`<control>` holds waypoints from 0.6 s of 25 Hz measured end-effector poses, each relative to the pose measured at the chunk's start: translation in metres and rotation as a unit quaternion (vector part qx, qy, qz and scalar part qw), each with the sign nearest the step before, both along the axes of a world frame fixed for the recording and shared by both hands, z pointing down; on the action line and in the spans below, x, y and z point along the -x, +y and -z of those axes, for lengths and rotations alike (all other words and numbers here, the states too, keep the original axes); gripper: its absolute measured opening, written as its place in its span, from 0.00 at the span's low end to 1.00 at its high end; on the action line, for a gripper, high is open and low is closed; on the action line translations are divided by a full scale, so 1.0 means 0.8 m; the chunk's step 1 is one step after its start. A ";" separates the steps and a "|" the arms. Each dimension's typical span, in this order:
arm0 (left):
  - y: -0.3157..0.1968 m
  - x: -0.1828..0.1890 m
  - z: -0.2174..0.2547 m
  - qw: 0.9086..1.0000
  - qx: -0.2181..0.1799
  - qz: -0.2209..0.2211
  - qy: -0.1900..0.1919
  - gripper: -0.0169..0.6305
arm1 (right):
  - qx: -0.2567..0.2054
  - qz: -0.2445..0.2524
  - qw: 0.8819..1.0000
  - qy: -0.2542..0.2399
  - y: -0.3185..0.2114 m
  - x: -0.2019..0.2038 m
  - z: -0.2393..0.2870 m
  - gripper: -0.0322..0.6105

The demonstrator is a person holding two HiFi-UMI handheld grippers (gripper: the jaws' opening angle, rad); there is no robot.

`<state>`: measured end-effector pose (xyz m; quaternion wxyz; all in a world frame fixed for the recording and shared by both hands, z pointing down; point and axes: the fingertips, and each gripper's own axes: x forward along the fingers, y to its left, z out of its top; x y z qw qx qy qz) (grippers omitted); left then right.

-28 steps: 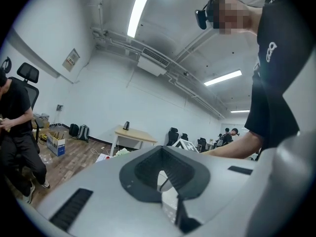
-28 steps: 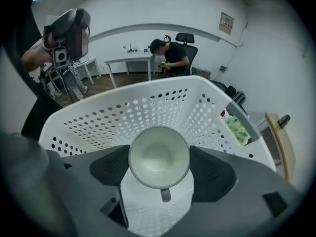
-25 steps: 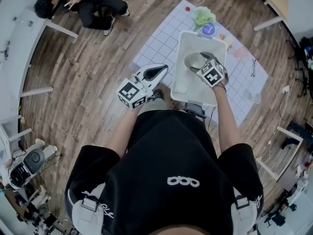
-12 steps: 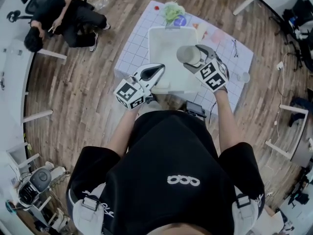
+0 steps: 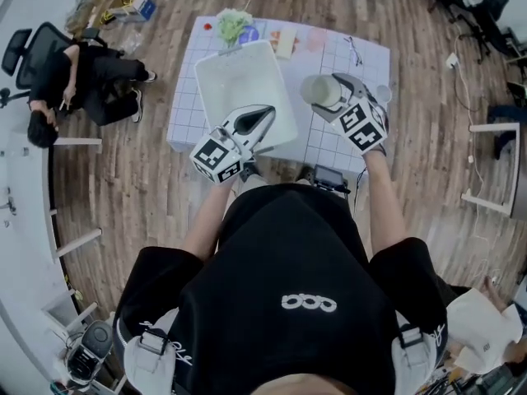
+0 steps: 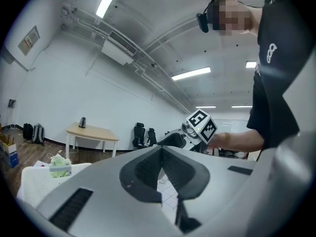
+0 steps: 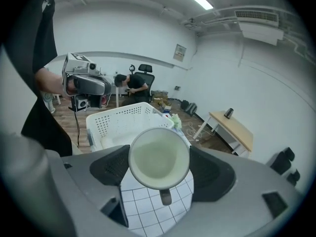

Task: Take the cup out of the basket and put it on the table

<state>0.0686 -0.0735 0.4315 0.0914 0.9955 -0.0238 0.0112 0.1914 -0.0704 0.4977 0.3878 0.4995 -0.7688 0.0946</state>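
Cup (image 5: 319, 90) has cleared the basket (image 5: 239, 89), clamped in right gripper (image 5: 331, 97) jaws; left gripper (image 5: 265, 115) jaws closed.

Long ceiling lights (image 6: 190, 73) fill the room with bright, even white light; the strips themselves are blown out to pure white. The pale walls (image 6: 74, 93) bounce the light back, so shadows are soft and faint. The head view is crisp in the middle, while the boards of the wooden floor (image 5: 123, 179) bow hard toward its edges. Both gripper views are round fisheye pictures with black corners. Close to the lens, the jaws of the left gripper (image 6: 160, 154) look soft. The cup (image 7: 159, 158) is sharp, its inside dimly shaded.
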 end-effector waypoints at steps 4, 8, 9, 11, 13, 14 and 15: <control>0.028 -0.052 0.000 0.999 0.000 -0.043 -0.001 0.04 | 0.007 -0.048 0.999 -0.002 0.046 -0.055 -0.009 0.62; 0.055 -0.098 0.001 0.997 0.000 -0.083 -0.001 0.04 | 0.016 -0.095 0.995 -0.003 0.095 -0.103 -0.017 0.62; 0.061 -0.108 0.001 0.996 0.000 -0.092 -0.001 0.04 | 0.019 -0.106 0.994 -0.004 0.106 -0.115 -0.020 0.62; 0.073 -0.124 -0.001 0.994 0.000 -0.108 -0.003 0.04 | 0.025 -0.126 0.992 -0.004 0.126 -0.134 -0.028 0.62; 0.083 -0.136 -0.004 0.993 0.002 -0.120 -0.005 0.04 | 0.032 -0.139 0.990 -0.004 0.142 -0.148 -0.037 0.62; 0.087 -0.141 -0.006 0.992 0.003 -0.123 -0.006 0.04 | 0.035 -0.143 0.989 -0.004 0.147 -0.154 -0.041 0.62; 0.089 -0.144 -0.007 0.992 0.004 -0.126 -0.007 0.04 | 0.039 -0.145 0.989 -0.004 0.150 -0.158 -0.045 0.62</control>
